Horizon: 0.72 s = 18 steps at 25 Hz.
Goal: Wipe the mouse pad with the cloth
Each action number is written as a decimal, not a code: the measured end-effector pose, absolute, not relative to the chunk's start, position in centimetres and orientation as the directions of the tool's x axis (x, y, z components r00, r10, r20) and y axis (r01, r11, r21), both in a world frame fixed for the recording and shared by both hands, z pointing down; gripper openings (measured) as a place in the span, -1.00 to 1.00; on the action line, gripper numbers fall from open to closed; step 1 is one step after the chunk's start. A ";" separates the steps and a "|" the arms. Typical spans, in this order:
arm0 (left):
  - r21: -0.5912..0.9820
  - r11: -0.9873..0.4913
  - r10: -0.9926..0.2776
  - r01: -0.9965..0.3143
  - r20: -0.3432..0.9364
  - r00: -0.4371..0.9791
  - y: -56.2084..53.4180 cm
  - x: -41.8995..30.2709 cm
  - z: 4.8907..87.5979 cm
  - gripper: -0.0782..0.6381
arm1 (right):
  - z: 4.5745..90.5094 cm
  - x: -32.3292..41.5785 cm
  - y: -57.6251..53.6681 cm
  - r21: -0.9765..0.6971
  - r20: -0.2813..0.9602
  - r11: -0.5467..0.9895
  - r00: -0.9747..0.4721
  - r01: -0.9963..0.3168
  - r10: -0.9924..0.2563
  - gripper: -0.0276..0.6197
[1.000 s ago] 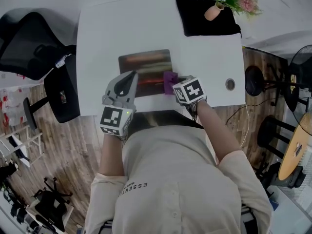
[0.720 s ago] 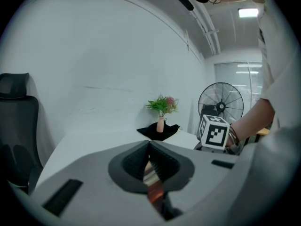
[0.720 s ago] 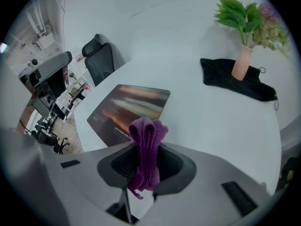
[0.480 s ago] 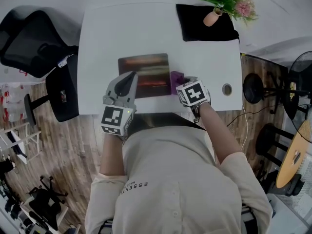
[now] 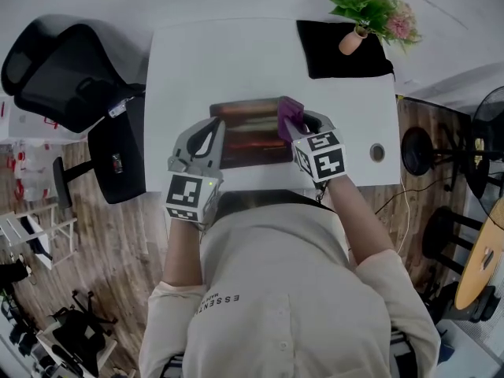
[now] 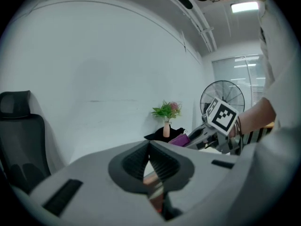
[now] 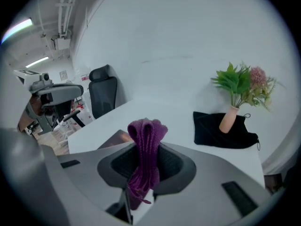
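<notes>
Holding purple cloth (image 5: 289, 112) pinched in the closed jaws of right gripper (image 5: 296, 124), at far right corner of mouse pad (image 5: 248, 132). Resting left gripper (image 5: 211, 134), jaws together and empty, at pad's left edge. Seems mid-wipe; cannot tell how much remains.

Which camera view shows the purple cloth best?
The right gripper view: the cloth fills the middle, pinched in the right tool. The head view shows a small purple patch; the left gripper view only a sliver.
</notes>
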State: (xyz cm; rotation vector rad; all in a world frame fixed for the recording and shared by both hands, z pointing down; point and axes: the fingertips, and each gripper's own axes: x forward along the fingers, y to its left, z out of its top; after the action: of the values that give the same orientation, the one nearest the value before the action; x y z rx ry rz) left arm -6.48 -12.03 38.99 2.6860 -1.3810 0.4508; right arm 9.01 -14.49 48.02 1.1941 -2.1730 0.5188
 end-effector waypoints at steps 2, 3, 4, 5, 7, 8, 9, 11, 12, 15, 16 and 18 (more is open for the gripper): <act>-0.073 -0.586 -0.788 -0.807 0.283 0.547 -12.2 -7.4 37.8 -0.78 | 46.0 7.9 -15.1 -0.067 0.606 0.519 -0.448 -0.852 -0.658 -0.59; -0.078 -0.586 -0.790 -0.807 0.275 0.547 -12.3 -7.9 37.2 -0.78 | 45.0 7.3 -15.4 -0.074 0.573 0.523 -0.466 -0.849 -0.675 -0.59; -0.084 -0.585 -0.793 -0.806 0.268 0.547 -12.4 -8.3 36.7 -0.78 | 44.0 6.7 -15.6 -0.077 0.539 0.530 -0.482 -0.844 -0.690 -0.59; -0.092 -0.585 -0.795 -0.806 0.261 0.547 -12.5 -8.8 36.2 -0.78 | 42.9 6.1 -15.8 -0.071 0.507 0.540 -0.497 -0.839 -0.705 -0.59; -0.107 -0.582 -0.801 -0.806 0.249 0.545 -12.7 -9.8 35.4 -0.78 | 41.0 5.2 -16.0 -0.042 0.449 0.559 -0.515 -0.828 -0.730 -0.59; -0.111 -0.578 -0.804 -0.808 0.244 0.542 -12.8 -10.3 35.1 -0.78 | 40.2 4.8 -16.1 -0.026 0.424 0.564 -0.520 -0.825 -0.741 -0.59; -0.112 -0.572 -0.809 -0.812 0.238 0.537 -13.0 -10.8 34.8 -0.78 | 39.3 4.4 -16.1 -0.013 0.400 0.567 -0.524 -0.824 -0.752 -0.59; -0.111 -0.558 -0.820 -0.822 0.227 0.526 -13.4 -11.8 34.2 -0.78 | 37.8 3.9 -16.1 0.007 0.355 0.566 -0.527 -0.824 -0.772 -0.59; -0.112 -0.553 -0.824 -0.826 0.222 0.521 -13.5 -12.3 34.0 -0.78 | 37.2 3.7 -16.1 0.021 0.337 0.564 -0.525 -0.826 -0.781 -0.59; -0.120 -0.547 -0.829 -0.828 0.210 0.518 -13.7 -13.0 33.3 -0.78 | 35.5 3.4 -15.9 0.070 0.301 0.558 -0.515 -0.827 -0.802 -0.60; -0.122 -0.549 -0.829 -0.827 0.207 0.520 -13.9 -13.0 33.0 -0.78 | 34.9 3.4 -15.9 0.078 0.286 0.554 -0.514 -0.829 -0.809 -0.60; -0.124 -0.554 -0.827 -0.823 0.199 0.526 -14.1 -13.0 32.6 -0.78 | 33.7 3.5 -15.9 0.080 0.247 0.542 -0.510 -0.837 -0.824 -0.61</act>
State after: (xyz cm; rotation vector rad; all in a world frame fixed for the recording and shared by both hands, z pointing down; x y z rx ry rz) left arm -12.99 -14.06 32.61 2.7573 -1.4903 0.3726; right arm 3.49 -15.87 33.73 1.3894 -2.5258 0.0726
